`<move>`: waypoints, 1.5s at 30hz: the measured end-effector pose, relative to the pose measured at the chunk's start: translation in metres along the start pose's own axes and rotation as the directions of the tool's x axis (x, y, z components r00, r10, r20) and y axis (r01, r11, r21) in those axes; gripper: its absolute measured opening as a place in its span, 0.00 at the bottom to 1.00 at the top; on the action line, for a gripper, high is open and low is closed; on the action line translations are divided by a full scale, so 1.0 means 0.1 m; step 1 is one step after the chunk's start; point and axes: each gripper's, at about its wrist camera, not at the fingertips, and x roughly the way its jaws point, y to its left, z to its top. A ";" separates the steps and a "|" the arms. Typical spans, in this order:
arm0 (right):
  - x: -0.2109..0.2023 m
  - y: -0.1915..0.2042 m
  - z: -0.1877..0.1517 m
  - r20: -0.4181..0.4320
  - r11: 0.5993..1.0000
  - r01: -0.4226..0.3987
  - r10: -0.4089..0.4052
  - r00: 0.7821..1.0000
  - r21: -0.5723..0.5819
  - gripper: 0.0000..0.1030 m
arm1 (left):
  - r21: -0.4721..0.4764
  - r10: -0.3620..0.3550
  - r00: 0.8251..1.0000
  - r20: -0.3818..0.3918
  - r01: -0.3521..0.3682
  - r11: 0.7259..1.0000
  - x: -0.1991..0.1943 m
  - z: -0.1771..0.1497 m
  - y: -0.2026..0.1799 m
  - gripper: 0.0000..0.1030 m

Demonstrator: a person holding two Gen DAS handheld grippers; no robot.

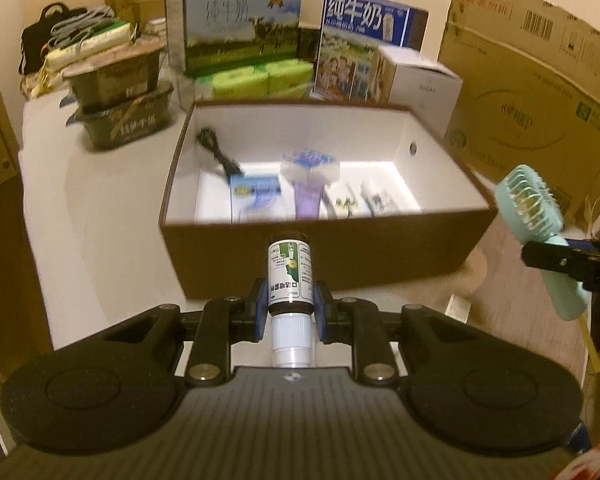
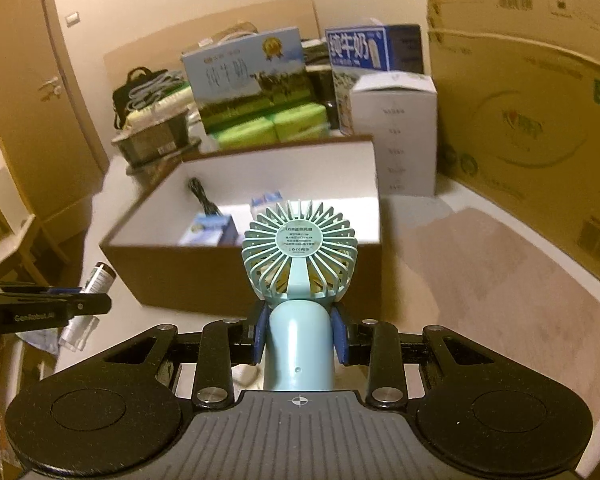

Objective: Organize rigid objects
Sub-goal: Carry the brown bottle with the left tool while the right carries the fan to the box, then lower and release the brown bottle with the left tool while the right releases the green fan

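My left gripper (image 1: 290, 312) is shut on a small brown bottle (image 1: 290, 276) with a white-green label and a white cap, held in front of the brown open box (image 1: 260, 256). My right gripper (image 2: 299, 330) is shut on the handle of a light blue handheld fan (image 2: 299, 256), also in front of the box (image 2: 172, 276). The fan shows at the right in the left wrist view (image 1: 534, 216), and the bottle at the left in the right wrist view (image 2: 96, 280). Inside the box lie a black cable (image 1: 216, 152), a blue-white packet (image 1: 256, 196), a purple item (image 1: 308, 192) and small packets (image 1: 364, 200).
Behind the box stand milk cartons (image 1: 240, 20), green tissue packs (image 1: 260, 80), a white box (image 1: 424, 84) and stacked dark tubs (image 1: 120, 92). A large cardboard carton (image 1: 540, 92) stands at the right. The white table (image 1: 100, 208) ends at the left, with a wooden door beyond.
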 end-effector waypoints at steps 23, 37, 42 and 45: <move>0.76 0.00 0.98 0.010 0.999 -0.035 0.036 0.999 -0.036 0.32 | 0.065 -0.012 0.999 0.032 0.010 0.998 0.62 1.05 -0.20 0.20; 1.47 -0.17 1.10 -0.086 0.998 0.051 -0.054 0.995 -0.039 0.32 | 0.076 0.002 0.999 -0.050 0.002 0.997 1.23 1.18 -0.16 0.20; 1.73 -0.22 1.12 -0.125 0.996 0.073 -0.078 0.989 -0.044 0.32 | 0.076 0.023 0.997 -0.080 -0.017 0.997 1.46 1.22 -0.08 0.20; 1.87 -0.26 1.11 -0.146 0.995 0.085 -0.090 0.985 -0.044 0.32 | 0.077 0.028 0.995 -0.094 -0.021 0.997 1.57 1.25 -0.04 0.20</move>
